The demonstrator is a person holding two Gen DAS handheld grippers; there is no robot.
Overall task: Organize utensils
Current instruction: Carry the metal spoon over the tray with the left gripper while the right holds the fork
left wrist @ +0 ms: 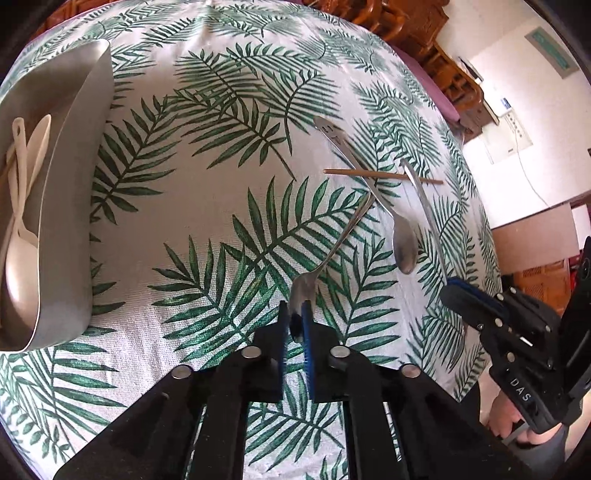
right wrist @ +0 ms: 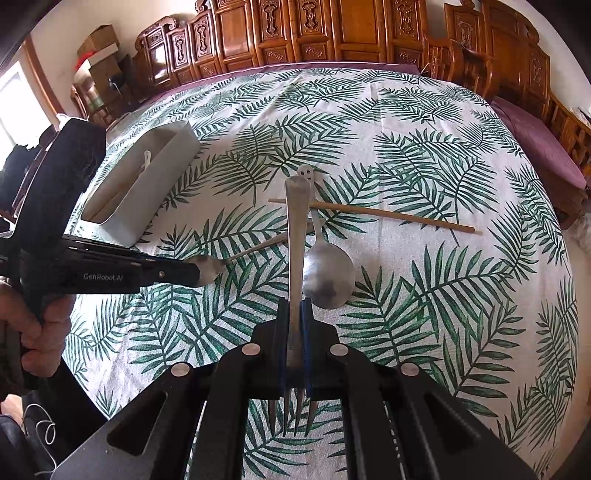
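Note:
My left gripper [left wrist: 295, 314] is shut on the bowl of a metal spoon [left wrist: 332, 251], whose handle runs away up and to the right. My right gripper [right wrist: 295, 306] is shut on a metal fork [right wrist: 295, 229], tines toward the camera and handle pointing away. On the leaf-print cloth lie a second metal spoon [right wrist: 328, 277] with a smiley-face handle end and one wooden chopstick [right wrist: 388, 214] across it. A grey oblong tray [left wrist: 74, 221] at the left holds white plastic spoons [left wrist: 22, 258]. The right gripper [left wrist: 452, 286] and the left gripper [right wrist: 195, 273] each show in the other's view.
The table's leaf-print cloth [right wrist: 424, 147] covers a round top that ends close to the right gripper. Carved wooden cabinets [right wrist: 332, 33] and chairs stand behind it. A person's hand [right wrist: 40, 332] grips the left handle at the left edge.

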